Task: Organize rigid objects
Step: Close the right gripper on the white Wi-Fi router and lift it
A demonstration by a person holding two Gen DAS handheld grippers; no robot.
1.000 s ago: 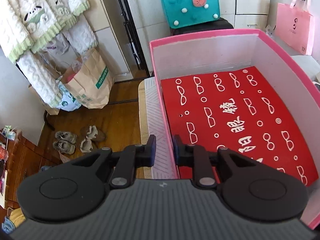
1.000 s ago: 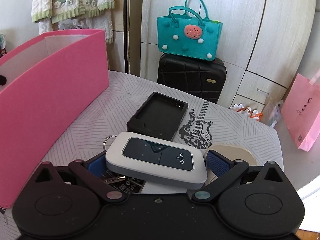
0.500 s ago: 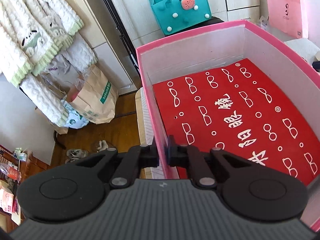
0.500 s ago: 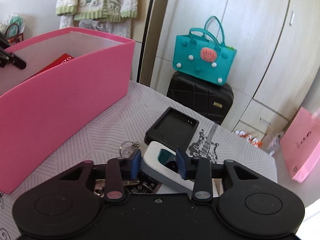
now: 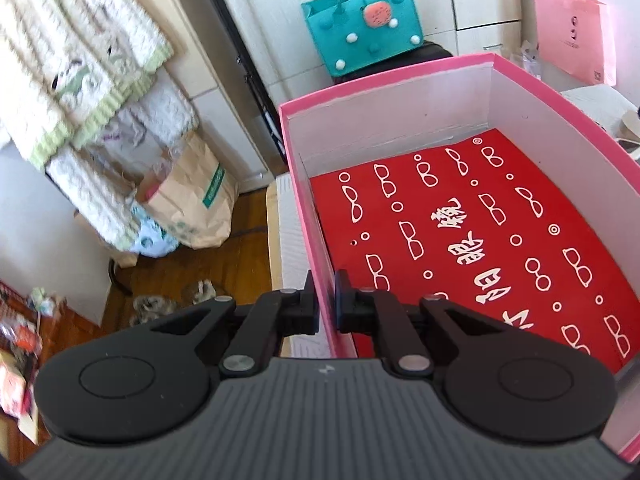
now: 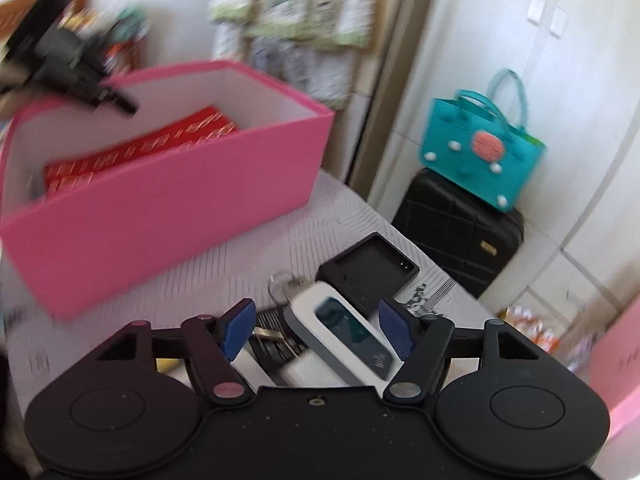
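Observation:
A pink box [image 5: 568, 92] with white inner walls and a red patterned floor stands on the table. My left gripper [image 5: 327, 292] is shut on the box's left wall near the front corner. The box also shows in the right wrist view [image 6: 168, 204], with the left gripper [image 6: 68, 64] at its far rim. My right gripper [image 6: 316, 326] is open, its blue pads either side of a white and grey Wi-Fi router [image 6: 340, 336], which lies tilted on the table, not clamped. Keys on a ring [image 6: 282, 284] and a black tray-like case [image 6: 368, 272] lie just beyond.
The table has a pale striped cloth [image 6: 248, 264]. A black suitcase [image 6: 460, 228] with a teal bag [image 6: 484, 152] stands behind it. A pink paper bag [image 5: 576, 36] hangs at the right. Paper bags [image 5: 192, 200] and shoes [image 5: 160, 304] are on the wooden floor at the left.
My right gripper closed around the router half a second ago and has now opened wide; the router lies tilted between the pads. The right view has swung up and left. My left gripper stays clamped on the box wall.

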